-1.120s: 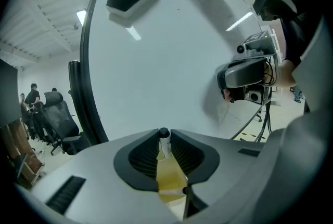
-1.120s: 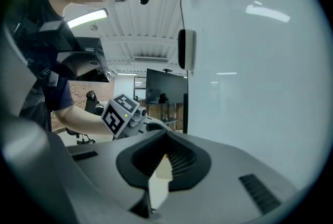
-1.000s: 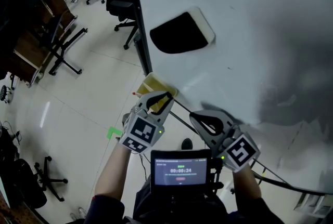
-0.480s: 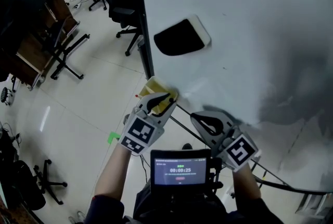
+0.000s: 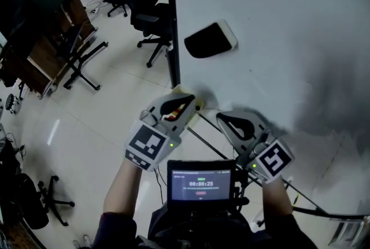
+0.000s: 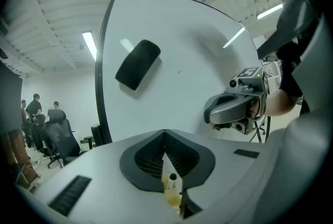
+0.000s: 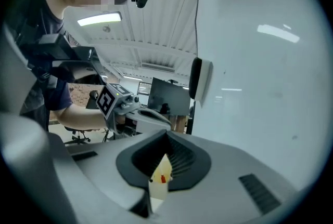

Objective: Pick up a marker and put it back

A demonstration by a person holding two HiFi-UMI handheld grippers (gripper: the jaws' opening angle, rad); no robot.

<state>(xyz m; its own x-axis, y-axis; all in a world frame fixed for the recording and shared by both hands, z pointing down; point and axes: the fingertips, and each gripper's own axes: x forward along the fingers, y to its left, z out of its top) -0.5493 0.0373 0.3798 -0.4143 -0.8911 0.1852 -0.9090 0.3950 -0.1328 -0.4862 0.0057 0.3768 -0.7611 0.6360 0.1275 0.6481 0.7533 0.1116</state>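
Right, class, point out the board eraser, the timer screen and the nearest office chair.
board eraser [image 5: 209,41], head view, middle of its black face.
timer screen [image 5: 200,183], head view, centre of the lit display.
office chair [image 5: 155,19], head view, its dark seat.

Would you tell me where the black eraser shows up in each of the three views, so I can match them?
Head view: the eraser is at upper centre, on the whiteboard near its left edge.
Left gripper view: left of centre in the upper half, tilted on the whiteboard.
Right gripper view: near the centre, seen edge-on at the whiteboard's left edge.
Shared landmark: the whiteboard's dark side edge, just beside the eraser.
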